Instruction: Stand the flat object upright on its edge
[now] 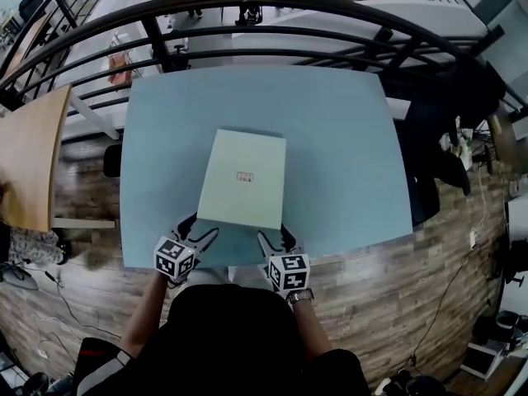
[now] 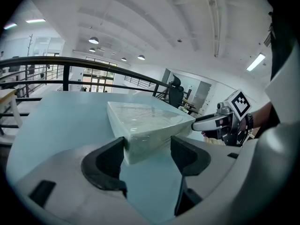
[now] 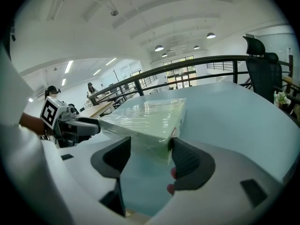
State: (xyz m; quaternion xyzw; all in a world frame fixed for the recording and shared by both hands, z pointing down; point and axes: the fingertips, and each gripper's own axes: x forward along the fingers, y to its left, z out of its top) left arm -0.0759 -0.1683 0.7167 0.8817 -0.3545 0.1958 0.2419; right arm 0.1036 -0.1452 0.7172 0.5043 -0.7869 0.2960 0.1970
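A flat pale green box (image 1: 243, 176) wrapped in clear film lies on the light blue table (image 1: 346, 139), with its near edge tipped up a little. My left gripper (image 1: 200, 225) straddles its near left corner, and in the left gripper view the box (image 2: 140, 121) sits between the jaws with the pads against it (image 2: 147, 149). My right gripper (image 1: 275, 233) holds the near right corner the same way. There the box (image 3: 145, 118) fills the gap between the jaws (image 3: 150, 156). Each gripper view shows the other gripper (image 2: 225, 121) (image 3: 75, 125) off to the side.
A curved black railing (image 1: 247, 7) runs behind the table's far edge. A wooden desk (image 1: 29, 155) stands to the left and a black chair (image 1: 450, 122) to the right. The table's near edge is just under my hands, above wood flooring.
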